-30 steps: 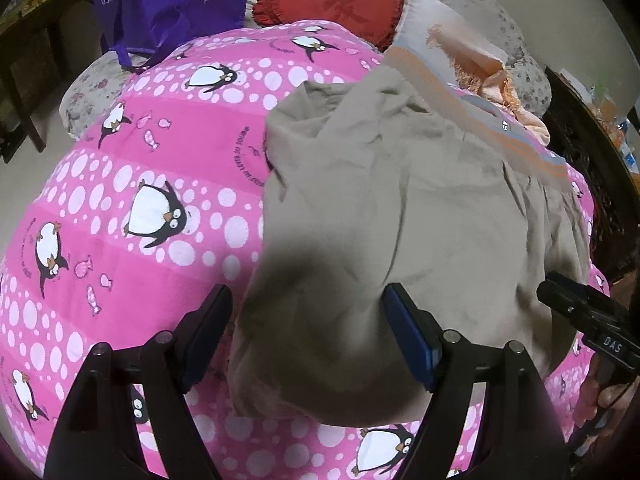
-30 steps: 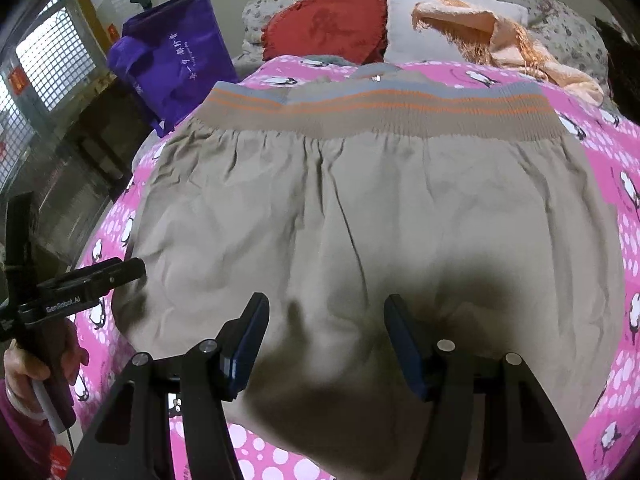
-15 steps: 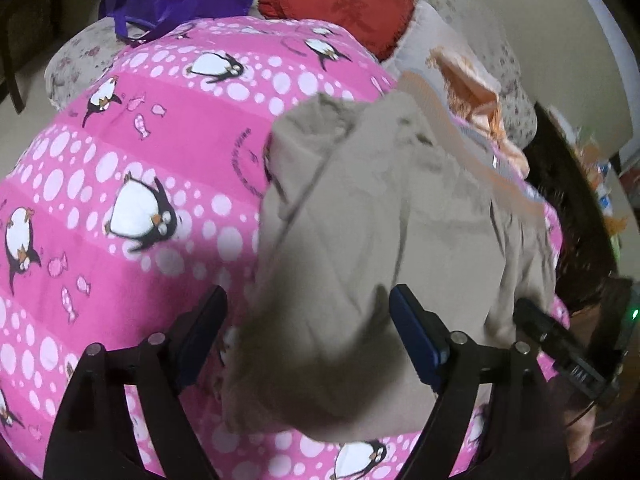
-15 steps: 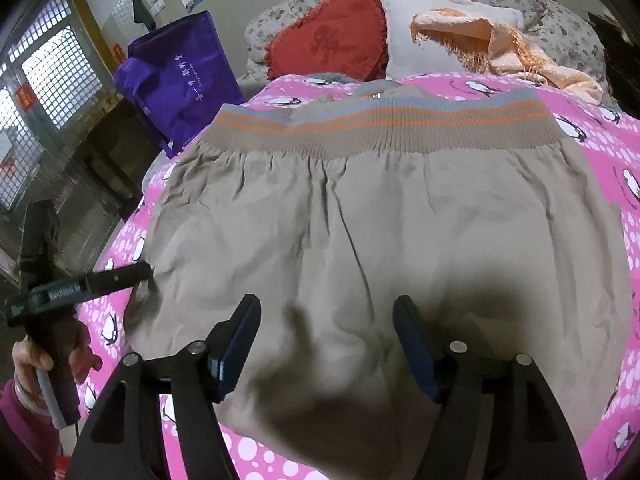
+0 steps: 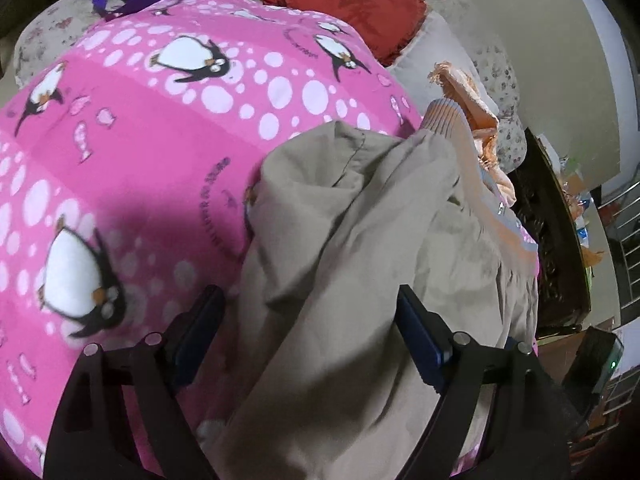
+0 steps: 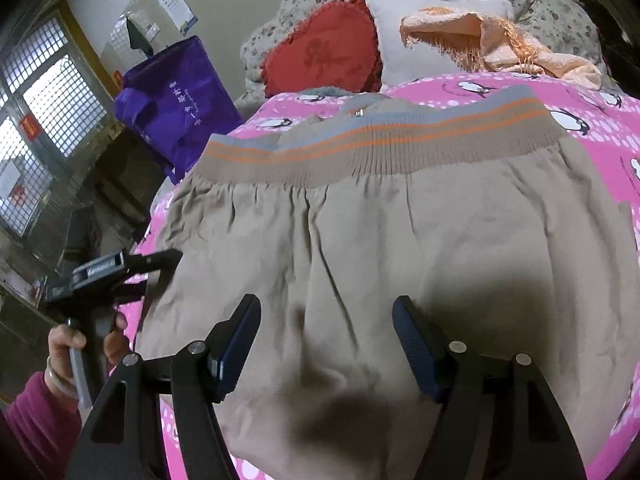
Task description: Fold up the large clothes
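I have both grippers tilted down over the beige garment [image 6: 380,264], which lies spread on the pink penguin blanket [image 5: 132,152] on the bed. The left gripper [image 5: 310,332] is at the garment's left edge, fingers opening, cloth between them but ungripped. The right gripper [image 6: 326,344] hangs released above the middle.

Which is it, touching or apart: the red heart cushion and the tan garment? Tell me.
Apart. The right wrist view shows pink penguin blanket between the red heart cushion and the tan garment.
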Demonstrator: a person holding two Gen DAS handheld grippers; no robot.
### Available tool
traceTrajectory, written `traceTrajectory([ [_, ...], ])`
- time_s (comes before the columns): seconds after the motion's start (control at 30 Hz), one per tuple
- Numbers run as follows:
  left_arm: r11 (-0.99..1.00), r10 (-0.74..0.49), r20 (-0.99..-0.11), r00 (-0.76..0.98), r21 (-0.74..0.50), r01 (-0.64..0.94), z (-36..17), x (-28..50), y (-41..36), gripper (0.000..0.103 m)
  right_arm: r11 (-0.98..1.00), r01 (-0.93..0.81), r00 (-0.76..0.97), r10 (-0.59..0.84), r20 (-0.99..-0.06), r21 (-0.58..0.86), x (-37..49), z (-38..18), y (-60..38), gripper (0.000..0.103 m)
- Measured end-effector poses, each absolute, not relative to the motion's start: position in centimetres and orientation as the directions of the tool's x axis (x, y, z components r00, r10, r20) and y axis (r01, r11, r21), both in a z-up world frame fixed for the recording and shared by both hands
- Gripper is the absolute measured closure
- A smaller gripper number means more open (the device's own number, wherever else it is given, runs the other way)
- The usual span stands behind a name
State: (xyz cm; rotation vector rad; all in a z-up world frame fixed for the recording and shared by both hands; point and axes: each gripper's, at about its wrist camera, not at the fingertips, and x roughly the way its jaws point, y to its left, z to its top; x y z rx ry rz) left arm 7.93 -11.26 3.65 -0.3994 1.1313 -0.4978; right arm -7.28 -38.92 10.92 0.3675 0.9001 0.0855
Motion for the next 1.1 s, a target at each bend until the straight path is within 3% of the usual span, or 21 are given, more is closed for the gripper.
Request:
traceTrajectory([
  [0.17,0.815,-0.579,-0.743,0.335,-0.538,0.216,3.6,8.4,-12.7,0.012,0.937,0.071,0.617,0.227,-0.754,0.341,-8.4,10.3,-39.0,0.034],
  [0.2,0.803,-0.596,-0.737,0.32,-0.542,0.249,3.8,8.3,-13.3,0.03,0.933,0.075,0.621,0.233,-0.748,0.353,-8.6,10.2,-39.2,0.034],
  [0.3,0.818,-0.569,-0.764,0.306,-0.484,0.311,4.2,8.0,-15.0,0.07,0.918,0.046,0.655,0.27,-0.705,0.394,-9.0,10.4,-39.5,0.036],
  [0.33,0.818,-0.566,-0.764,0.31,-0.47,0.332,4.4,7.8,-15.3,0.075,0.917,0.043,0.657,0.272,-0.703,0.396,-8.9,10.5,-39.5,0.042],
  [0.37,0.822,-0.556,-0.767,0.32,-0.449,0.351,4.7,7.5,-15.6,0.08,0.916,0.047,0.654,0.274,-0.705,0.399,-8.6,10.4,-39.5,0.057],
  [0.4,0.827,-0.544,-0.771,0.332,-0.424,0.369,5.0,7.2,-15.9,0.086,0.914,0.047,0.648,0.28,-0.709,0.404,-8.3,10.2,-39.6,0.065],
  [0.43,0.827,-0.54,-0.771,0.337,-0.413,0.38,5.4,7.0,-16.1,0.088,0.914,0.049,0.635,0.283,-0.719,0.403,-7.9,9.8,-39.5,0.073],
  [0.6,0.819,-0.545,-0.763,0.349,-0.394,0.418,7.6,5.5,-16.1,0.093,0.908,0.104,0.591,0.272,-0.759,0.406,-7.6,7.9,-40.1,0.07],
  [0.9,0.707,-0.691,-0.667,0.279,-0.543,0.452,11.8,3.8,-17.3,0.095,0.789,0.188,0.632,0.359,-0.687,0.586,-8.5,6.3,-43.2,0.07],
  [1.1,0.631,-0.749,-0.623,0.227,-0.565,0.531,15.0,1.7,-21.4,0.095,0.707,0.174,0.717,0.386,-0.58,0.685,-11.9,7.9,-45.5,0.06],
])
